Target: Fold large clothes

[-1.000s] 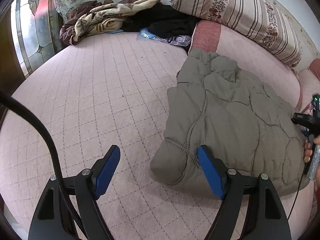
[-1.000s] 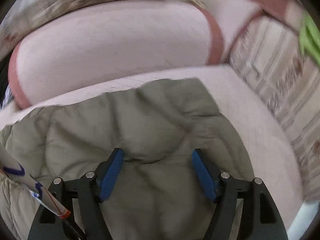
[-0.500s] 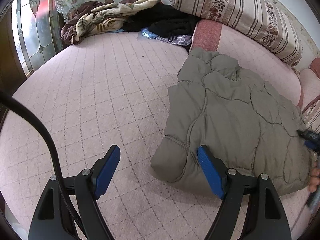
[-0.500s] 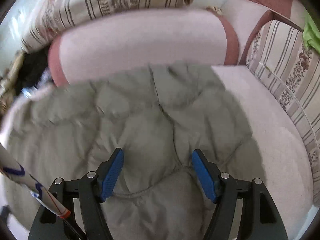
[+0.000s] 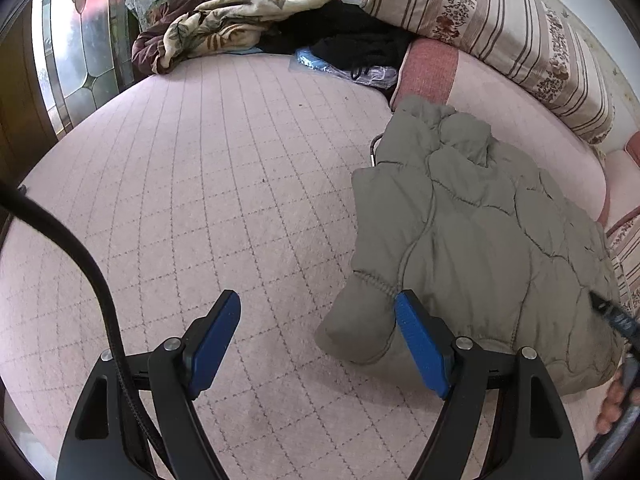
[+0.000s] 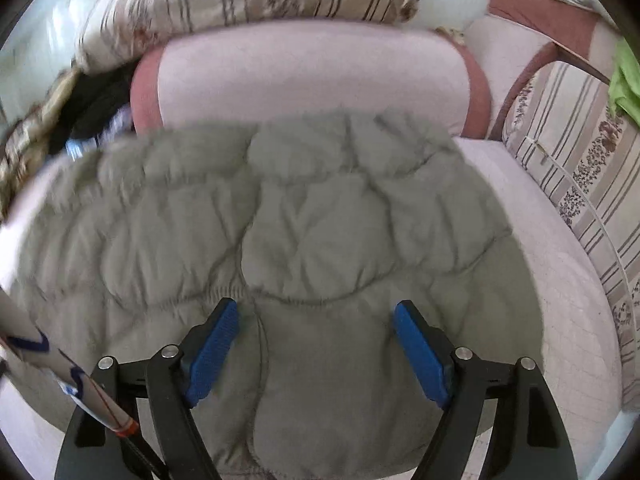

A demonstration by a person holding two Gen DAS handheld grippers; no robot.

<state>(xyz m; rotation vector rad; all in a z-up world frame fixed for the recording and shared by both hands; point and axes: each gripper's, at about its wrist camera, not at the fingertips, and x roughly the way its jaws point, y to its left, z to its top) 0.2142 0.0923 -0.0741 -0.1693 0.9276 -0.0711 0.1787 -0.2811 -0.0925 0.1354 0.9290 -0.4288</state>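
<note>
A grey-green quilted puffer jacket (image 5: 476,240) lies folded on the pink quilted bed (image 5: 200,200), at the right in the left wrist view. My left gripper (image 5: 318,340) is open and empty, low over the bed just left of the jacket's near cuff (image 5: 360,320). The jacket fills the right wrist view (image 6: 304,232). My right gripper (image 6: 316,348) is open and empty, held over the jacket's near part. The right gripper's tip (image 5: 612,316) and the hand holding it show at the right edge of the left wrist view.
A heap of patterned and dark clothes (image 5: 240,28) lies at the bed's far side. Striped floral cushions (image 5: 500,16) and a pink bolster (image 6: 312,76) border the back. A stained-glass panel (image 5: 80,48) stands at the left. A black cable (image 5: 72,264) hangs by my left gripper.
My right gripper has pulled back and swung left, so more of the jacket shows in its view. In the left wrist view it has dropped lower at the right edge. My left gripper has barely moved.
</note>
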